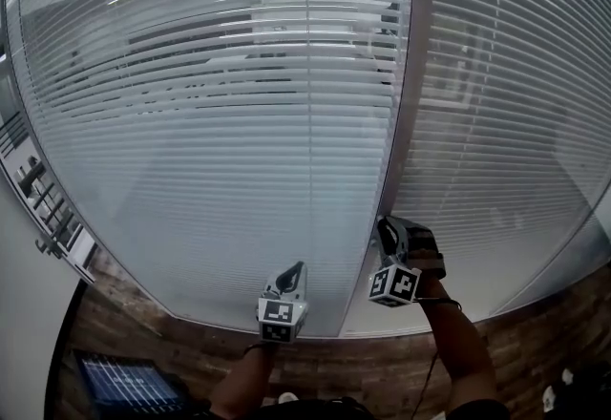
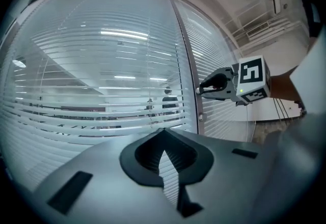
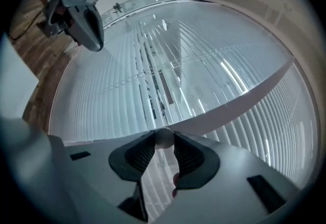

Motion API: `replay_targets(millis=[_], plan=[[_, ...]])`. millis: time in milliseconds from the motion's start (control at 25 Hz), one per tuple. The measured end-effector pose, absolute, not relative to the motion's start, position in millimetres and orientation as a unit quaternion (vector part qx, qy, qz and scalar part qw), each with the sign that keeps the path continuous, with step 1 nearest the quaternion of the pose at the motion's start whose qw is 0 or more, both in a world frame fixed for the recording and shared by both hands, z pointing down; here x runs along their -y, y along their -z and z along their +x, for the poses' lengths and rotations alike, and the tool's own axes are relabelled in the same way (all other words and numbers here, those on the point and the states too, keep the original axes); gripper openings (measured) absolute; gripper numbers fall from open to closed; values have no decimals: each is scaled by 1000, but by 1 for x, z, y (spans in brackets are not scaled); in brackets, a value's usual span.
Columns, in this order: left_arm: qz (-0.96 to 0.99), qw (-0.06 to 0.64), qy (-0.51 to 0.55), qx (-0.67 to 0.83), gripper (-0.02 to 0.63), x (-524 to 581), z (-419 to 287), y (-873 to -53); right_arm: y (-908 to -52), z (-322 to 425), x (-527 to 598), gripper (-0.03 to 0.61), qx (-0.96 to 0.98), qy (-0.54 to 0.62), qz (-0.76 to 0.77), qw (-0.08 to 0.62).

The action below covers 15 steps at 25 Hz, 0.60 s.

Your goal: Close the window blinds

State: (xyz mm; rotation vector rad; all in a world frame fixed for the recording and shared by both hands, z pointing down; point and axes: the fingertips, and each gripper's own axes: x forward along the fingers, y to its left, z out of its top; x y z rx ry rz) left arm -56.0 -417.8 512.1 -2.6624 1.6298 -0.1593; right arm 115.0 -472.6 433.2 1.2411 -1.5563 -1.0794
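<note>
The window blinds [image 1: 210,122] fill the head view as two panels split by a grey mullion [image 1: 406,103]. A band of slats in the left panel's upper half stands partly open, showing the room behind; the lower slats and the right panel [image 1: 506,122] look closed. My right gripper [image 1: 385,227] is at the mullion, shut on a small whitish round knob [image 3: 163,138] between its tips. My left gripper [image 1: 298,269] hangs just left of it, in front of the left panel, with its jaws together and nothing in them [image 2: 163,134].
A brown wood-patterned strip [image 1: 535,342] runs below the window's lower edge. A dark screen-like panel [image 1: 129,385] lies at the bottom left, and a white wall with a rack [image 1: 43,208] borders the left side. Each gripper appears in the other's view, the right gripper [image 2: 201,89] and the left gripper [image 3: 97,45].
</note>
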Motion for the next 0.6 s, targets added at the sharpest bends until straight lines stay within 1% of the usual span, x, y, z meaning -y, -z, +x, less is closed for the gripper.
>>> replay_targets(millis=[240,360,480,600], plan=[[-855,7,45,-516,0,418,-48,-517,-443,114,474,124,587,477,464,462],[-858,9,47,-511,0,419,-44,-522,-446,114,474,124,588,486,460,455],[-857,8,46,-513,0,421,-44,-522,-445,113,472,127,626,452,486,409],[-856,11,45,-515,0,423,-44,-522,-437,116,467,150,682,376,540,320]])
